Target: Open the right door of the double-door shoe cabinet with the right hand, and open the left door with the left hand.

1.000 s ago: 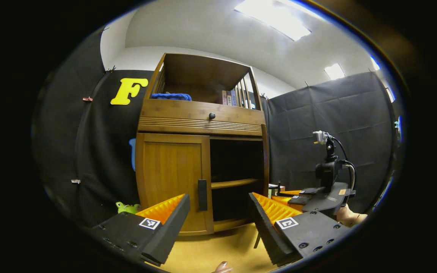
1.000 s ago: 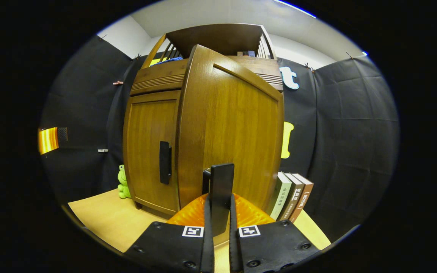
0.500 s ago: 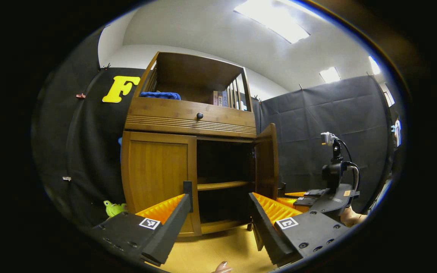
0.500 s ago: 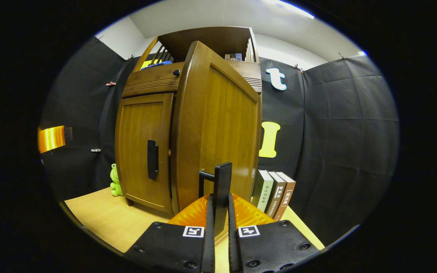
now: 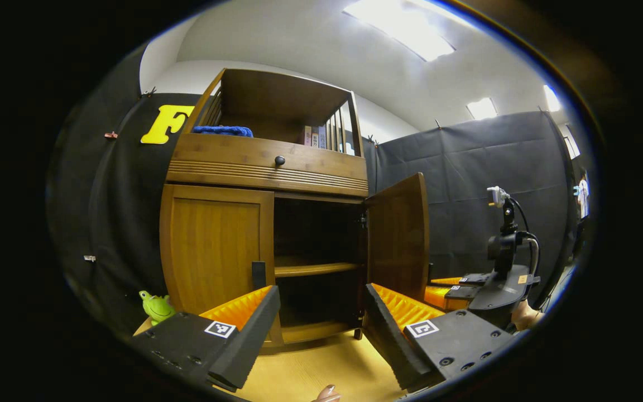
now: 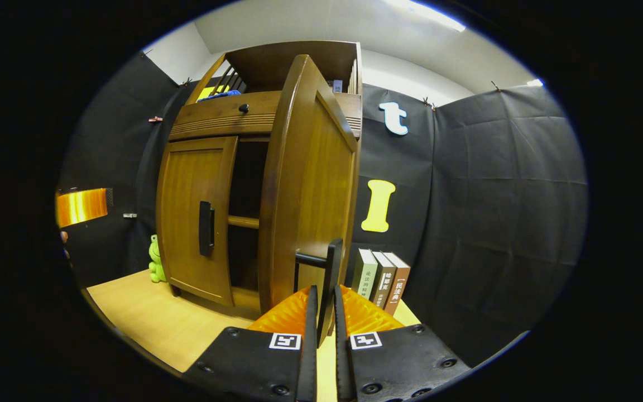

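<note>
Currently: your right hand-held gripper clenched on right door handle, holding right door swung wide. Your left hand-held gripper released, fingers spread, aimed toward left door handle; left door closed. Beyond: books beside cabinet, frog toy on desk, neither obstructing.

The shoe cabinet stands on the counter. A toy frog sits left of the cabinet, three books stand right of it, and a folded cloth lies on its top shelf.
</note>
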`<state>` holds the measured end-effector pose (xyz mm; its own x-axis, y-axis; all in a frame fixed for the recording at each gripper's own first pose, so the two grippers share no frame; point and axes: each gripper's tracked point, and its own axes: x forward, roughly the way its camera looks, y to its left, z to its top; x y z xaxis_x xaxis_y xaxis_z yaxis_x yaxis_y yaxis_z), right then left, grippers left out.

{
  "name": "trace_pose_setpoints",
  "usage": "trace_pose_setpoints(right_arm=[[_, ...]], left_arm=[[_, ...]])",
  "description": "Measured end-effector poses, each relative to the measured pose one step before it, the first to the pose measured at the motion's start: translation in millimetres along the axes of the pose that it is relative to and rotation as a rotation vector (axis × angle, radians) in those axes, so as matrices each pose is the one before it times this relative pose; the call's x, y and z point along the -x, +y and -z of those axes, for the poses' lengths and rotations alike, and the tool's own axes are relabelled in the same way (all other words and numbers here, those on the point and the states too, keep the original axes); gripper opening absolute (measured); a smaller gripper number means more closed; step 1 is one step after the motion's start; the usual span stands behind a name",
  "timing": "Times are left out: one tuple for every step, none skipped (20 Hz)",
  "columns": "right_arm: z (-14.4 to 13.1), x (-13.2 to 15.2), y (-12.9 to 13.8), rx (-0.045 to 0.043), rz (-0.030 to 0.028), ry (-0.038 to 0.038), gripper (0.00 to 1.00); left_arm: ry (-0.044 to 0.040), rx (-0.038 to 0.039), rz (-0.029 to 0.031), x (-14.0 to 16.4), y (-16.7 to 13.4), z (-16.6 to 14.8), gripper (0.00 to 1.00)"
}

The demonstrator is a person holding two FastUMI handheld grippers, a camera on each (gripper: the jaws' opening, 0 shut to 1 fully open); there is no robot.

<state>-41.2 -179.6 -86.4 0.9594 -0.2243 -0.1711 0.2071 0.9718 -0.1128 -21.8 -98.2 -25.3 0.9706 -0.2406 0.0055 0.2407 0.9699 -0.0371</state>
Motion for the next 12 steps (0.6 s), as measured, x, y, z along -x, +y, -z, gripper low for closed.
trace_pose_setpoints(right_arm=[[0.72,0.21,-5.28,-0.00287,0.00723,0.00164,0.17],[0.99,0.24,-5.22,-0.00400,0.00789,0.00210,0.17],[0.80,0.49,-4.96,-0.00408,0.00890,0.00510,0.18],[-0.01,1.66,-5.70,-0.00286,0.00941,0.00158,0.17],[0.33,1.13,-6.46,0.00159,0.01152,-0.00044,0.15],[-0.23,0.82,-5.50,0.00275,0.01127,-0.00101,0.14],[0.11,0.27,-5.44,-0.00135,0.00696,-0.00192,0.12],[-0.34,0.35,-3.80,-0.00486,0.00558,0.00090,0.12],[0.68,1.15,-4.88,-0.00388,0.00662,0.00209,0.11],[0.32,0.35,-4.64,-0.00044,0.00738,0.00108,0.11],[-0.19,0.85,-4.62,0.00072,0.00867,-0.00141,0.02],[-0.34,1.39,-4.92,0.00246,0.00772,0.00038,0.09]], left_arm=[[0.00390,-0.00019,-0.00028,-2.45,-1.06,1.34,0.95],[0.00344,0.00147,-0.00266,-1.74,-0.53,2.03,0.95],[0.00243,0.00265,-0.00404,-1.58,-1.00,1.13,0.95],[0.00180,0.00157,-0.00201,-2.06,-1.40,1.85,0.95],[0.00375,0.00118,-0.00057,-2.42,-0.55,0.97,0.94],[0.00343,0.00201,-0.00046,-2.12,-1.22,1.81,0.95],[0.00279,0.00178,-0.00050,-1.29,-1.23,0.91,0.95],[0.00252,0.00208,-0.00067,-2.96,-1.05,1.36,0.95],[0.00128,0.00164,0.00079,-1.53,-1.35,0.16,0.95],[0.00068,0.00179,0.00186,-2.39,-1.51,1.16,0.95],[0.00001,0.00108,0.00168,-1.71,-1.48,-0.32,0.94],[-0.00094,-0.00016,0.00085,-1.04,-1.54,0.32,0.94]])
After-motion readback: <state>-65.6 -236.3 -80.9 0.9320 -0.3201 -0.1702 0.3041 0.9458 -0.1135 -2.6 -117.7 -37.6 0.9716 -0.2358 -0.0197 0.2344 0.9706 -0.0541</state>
